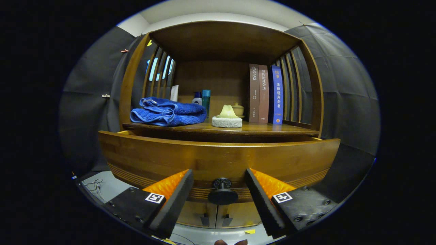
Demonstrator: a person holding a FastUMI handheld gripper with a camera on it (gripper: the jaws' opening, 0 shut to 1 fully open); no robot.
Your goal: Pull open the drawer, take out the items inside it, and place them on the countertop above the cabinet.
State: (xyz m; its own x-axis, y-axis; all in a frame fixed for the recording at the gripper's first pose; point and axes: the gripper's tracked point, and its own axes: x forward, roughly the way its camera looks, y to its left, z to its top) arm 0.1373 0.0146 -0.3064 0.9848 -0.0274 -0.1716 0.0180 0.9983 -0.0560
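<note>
Right now my gripper [219, 199] is spread wide, fingers either side of the drawer's knob [222, 192], not touching. Drawer [218, 160] is pulled out toward me, long axis crosswise, inside hidden. Beyond, the countertop [259, 128] carries a blue towel [168, 111] at its left edge.

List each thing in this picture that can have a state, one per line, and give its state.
Drawer: pulled part way out, inside hidden.
Knob: between the tongs, untouched.
Tongs: open, one finger on each side of the knob.
Cupboard doors: shut.
Towel: folded, lying on the countertop.
Books: upright, side by side.
Bottles: upright, capped.
</note>
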